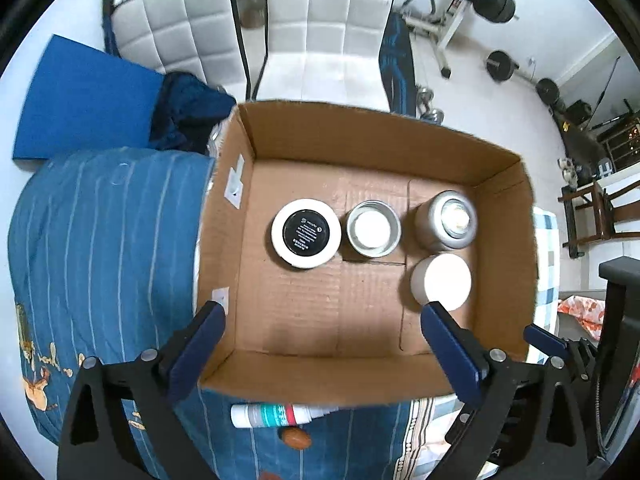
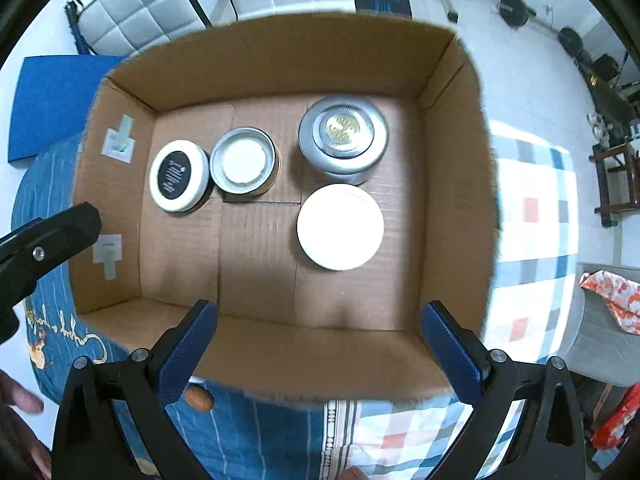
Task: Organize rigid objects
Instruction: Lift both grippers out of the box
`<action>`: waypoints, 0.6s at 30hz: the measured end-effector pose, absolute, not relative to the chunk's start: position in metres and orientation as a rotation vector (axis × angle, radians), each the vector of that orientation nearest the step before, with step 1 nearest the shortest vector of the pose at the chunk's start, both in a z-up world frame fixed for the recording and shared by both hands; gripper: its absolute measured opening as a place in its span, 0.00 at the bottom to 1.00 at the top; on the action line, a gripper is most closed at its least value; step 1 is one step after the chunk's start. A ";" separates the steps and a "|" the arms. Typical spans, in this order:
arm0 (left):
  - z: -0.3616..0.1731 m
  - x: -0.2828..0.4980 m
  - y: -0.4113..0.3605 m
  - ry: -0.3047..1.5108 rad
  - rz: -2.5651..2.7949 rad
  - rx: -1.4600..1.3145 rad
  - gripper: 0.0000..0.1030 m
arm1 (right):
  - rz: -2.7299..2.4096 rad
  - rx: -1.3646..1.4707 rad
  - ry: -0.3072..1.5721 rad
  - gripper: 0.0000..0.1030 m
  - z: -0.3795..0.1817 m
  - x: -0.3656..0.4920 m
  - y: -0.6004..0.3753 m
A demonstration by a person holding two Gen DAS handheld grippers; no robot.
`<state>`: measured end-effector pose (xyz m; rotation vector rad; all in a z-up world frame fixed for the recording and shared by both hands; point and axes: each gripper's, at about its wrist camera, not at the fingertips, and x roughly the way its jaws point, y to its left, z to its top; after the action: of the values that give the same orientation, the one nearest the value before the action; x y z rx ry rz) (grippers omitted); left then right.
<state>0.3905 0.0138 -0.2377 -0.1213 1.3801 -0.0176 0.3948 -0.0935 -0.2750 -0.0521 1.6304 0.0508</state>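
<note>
An open cardboard box (image 1: 360, 372) (image 2: 320, 356) sits on a blue bedspread. Inside stand several round containers: a white jar with a black label (image 1: 306, 233) (image 2: 179, 175), a silver tin with a white centre (image 1: 373, 229) (image 2: 243, 160), a silver can (image 1: 447, 220) (image 2: 343, 136) and a white-lidded jar (image 1: 442, 282) (image 2: 340, 227). My left gripper (image 1: 324, 312) is open and empty above the box's near wall. My right gripper (image 2: 318, 312) is open and empty over the box's near side. A white tube with teal and red print (image 1: 276, 415) lies on the bed in front of the box.
A small brown oval object (image 1: 297, 438) (image 2: 199, 399) lies on the bedspread (image 1: 100, 240) near the tube. A checked blanket (image 2: 532, 240) lies right of the box. A blue mat (image 1: 80, 100), white padded chairs (image 1: 328, 32) and gym weights (image 1: 500, 64) are beyond.
</note>
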 end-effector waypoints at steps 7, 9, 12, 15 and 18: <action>-0.198 0.349 0.003 1.276 -0.011 -0.104 0.98 | 0.078 -0.056 1.515 1.00 -0.215 0.352 -0.102; -0.188 0.337 -0.001 1.244 -0.004 -0.089 0.98 | 0.088 -0.054 1.487 1.00 -0.200 0.340 -0.105; -0.174 0.314 -0.005 1.197 0.002 -0.071 0.98 | 0.103 -0.057 1.442 1.00 -0.176 0.320 -0.111; -0.165 0.300 -0.006 1.165 0.002 -0.060 0.98 | 0.119 -0.064 1.396 1.00 -0.155 0.305 -0.113; -0.157 0.289 -0.005 1.142 -0.004 -0.057 0.98 | 0.119 -0.068 1.363 1.00 -0.144 0.294 -0.113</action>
<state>0.2889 -0.0055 -0.1572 -0.0566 1.1418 -0.0041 0.2941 -0.1131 -0.1436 -0.0680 1.3632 0.1192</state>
